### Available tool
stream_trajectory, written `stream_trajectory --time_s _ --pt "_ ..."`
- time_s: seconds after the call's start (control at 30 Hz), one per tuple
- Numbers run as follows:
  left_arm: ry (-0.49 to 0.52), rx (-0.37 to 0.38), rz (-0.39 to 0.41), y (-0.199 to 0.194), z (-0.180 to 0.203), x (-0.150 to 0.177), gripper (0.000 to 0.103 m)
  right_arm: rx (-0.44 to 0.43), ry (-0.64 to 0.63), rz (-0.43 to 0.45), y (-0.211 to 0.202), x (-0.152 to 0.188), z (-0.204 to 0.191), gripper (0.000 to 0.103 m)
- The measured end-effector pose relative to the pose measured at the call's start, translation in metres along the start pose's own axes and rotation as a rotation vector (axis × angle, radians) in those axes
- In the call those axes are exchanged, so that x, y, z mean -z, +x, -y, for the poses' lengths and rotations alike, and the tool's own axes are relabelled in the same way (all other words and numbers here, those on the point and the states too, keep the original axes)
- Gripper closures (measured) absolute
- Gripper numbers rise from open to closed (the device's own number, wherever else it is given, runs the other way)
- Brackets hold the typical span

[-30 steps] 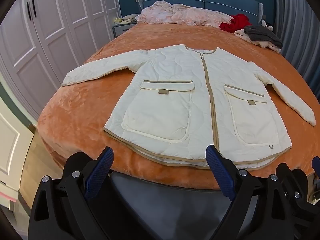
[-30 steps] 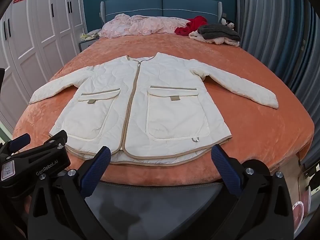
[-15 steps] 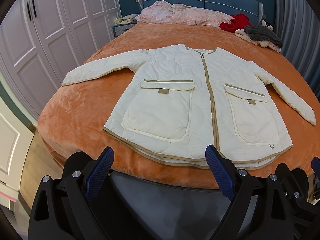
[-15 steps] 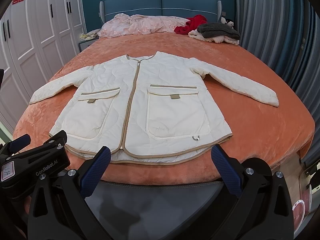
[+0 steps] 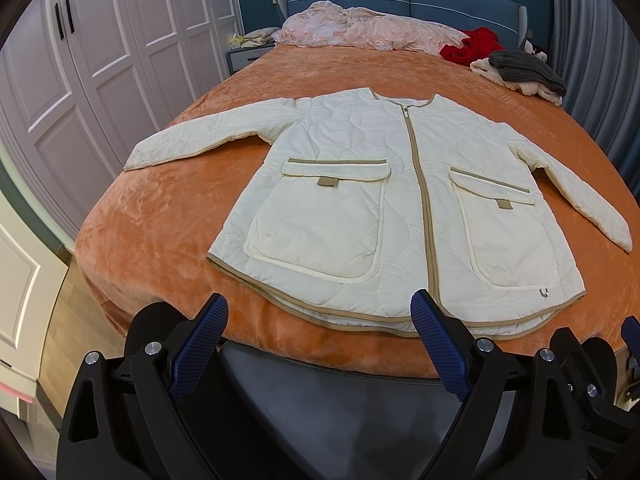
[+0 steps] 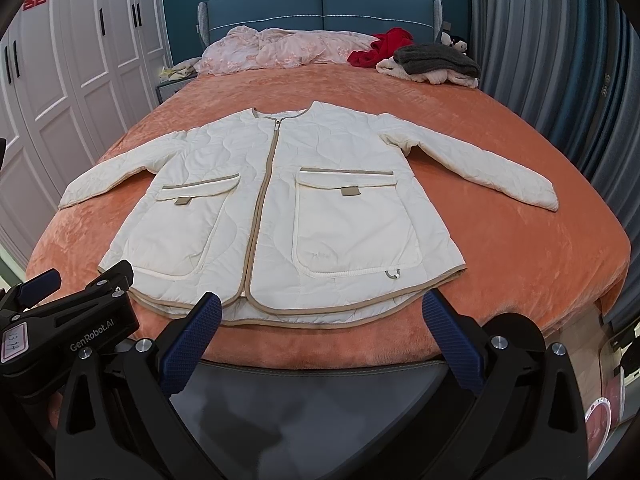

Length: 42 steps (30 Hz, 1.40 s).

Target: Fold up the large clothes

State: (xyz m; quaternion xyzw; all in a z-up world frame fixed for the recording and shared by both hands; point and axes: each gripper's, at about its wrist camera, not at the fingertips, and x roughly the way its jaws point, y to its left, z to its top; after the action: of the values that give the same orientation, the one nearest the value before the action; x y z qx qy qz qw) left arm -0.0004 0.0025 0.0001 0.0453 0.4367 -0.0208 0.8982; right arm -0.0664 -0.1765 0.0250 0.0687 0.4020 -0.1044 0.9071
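Observation:
A cream quilted jacket (image 5: 360,184) (image 6: 328,200) with tan trim, a zipped front and two patch pockets lies flat, front up, on the orange bed, both sleeves spread outward. My left gripper (image 5: 320,312) hovers open just short of the hem, left of the zip. My right gripper (image 6: 322,312) is open too, in front of the hem to the right of the zip. Neither touches the fabric. The left gripper (image 6: 76,304) shows at the lower left of the right wrist view.
The orange bedspread (image 5: 160,216) (image 6: 520,240) covers a bed with a dark padded foot edge (image 6: 320,376). Near the blue headboard lie a pink quilt (image 6: 280,50), red cloth (image 6: 380,50) and grey-and-cream clothes (image 6: 436,62). White wardrobes (image 5: 100,60) stand left, grey curtains (image 6: 560,60) right.
Both grippers have crept very slightly toward the jacket's hem. The jacket has not moved.

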Motion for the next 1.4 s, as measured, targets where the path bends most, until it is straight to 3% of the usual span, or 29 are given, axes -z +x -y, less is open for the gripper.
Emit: stream_trajectory --time_s 1.4 --pt "0.003 -0.003 -0.001 0.0005 0.0023 -0.0004 0.015 -0.002 0.004 -0.005 0.0007 0.0004 -0.0002 0.005"
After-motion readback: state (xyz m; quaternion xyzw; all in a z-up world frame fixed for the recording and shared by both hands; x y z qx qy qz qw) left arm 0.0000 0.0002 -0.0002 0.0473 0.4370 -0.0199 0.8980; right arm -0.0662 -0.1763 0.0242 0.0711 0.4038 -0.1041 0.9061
